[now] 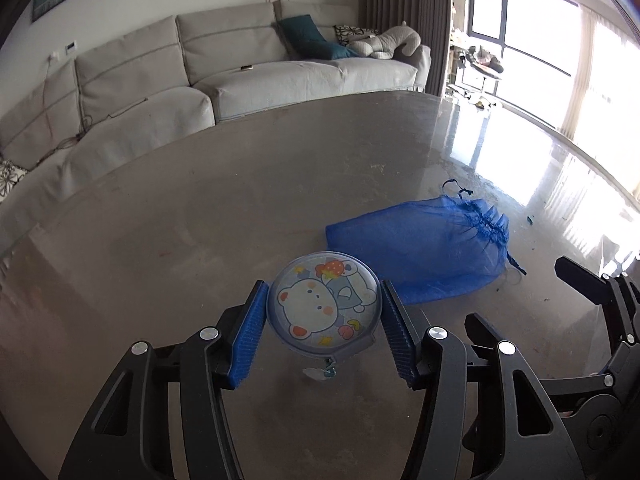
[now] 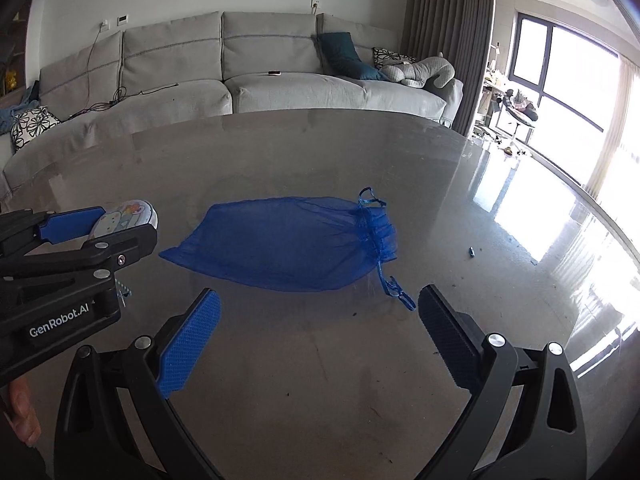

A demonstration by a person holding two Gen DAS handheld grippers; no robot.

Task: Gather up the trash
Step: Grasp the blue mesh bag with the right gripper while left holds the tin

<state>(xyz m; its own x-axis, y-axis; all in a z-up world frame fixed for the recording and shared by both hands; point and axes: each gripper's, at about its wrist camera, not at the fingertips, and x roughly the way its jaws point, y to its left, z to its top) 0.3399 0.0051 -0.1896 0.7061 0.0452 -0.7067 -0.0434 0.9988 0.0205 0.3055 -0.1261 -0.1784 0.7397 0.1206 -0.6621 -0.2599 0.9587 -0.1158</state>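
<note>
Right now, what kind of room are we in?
Most likely a home living room: a long grey sofa with cushions and a plush toy behind the glossy table, plus floor-length curtains beside big windows.

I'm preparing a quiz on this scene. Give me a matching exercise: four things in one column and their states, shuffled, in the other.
Things:
1. round cartoon tin
2. blue mesh bag
3. right hand-held gripper
4. teal cushion

States:
A. lying flat on the table, drawstring end gathered
B. open, nothing between its pads
C. on the grey sofa
D. clamped in the left hand-held gripper

Pairs: 1-D, 2-A, 3-B, 4-C
</note>
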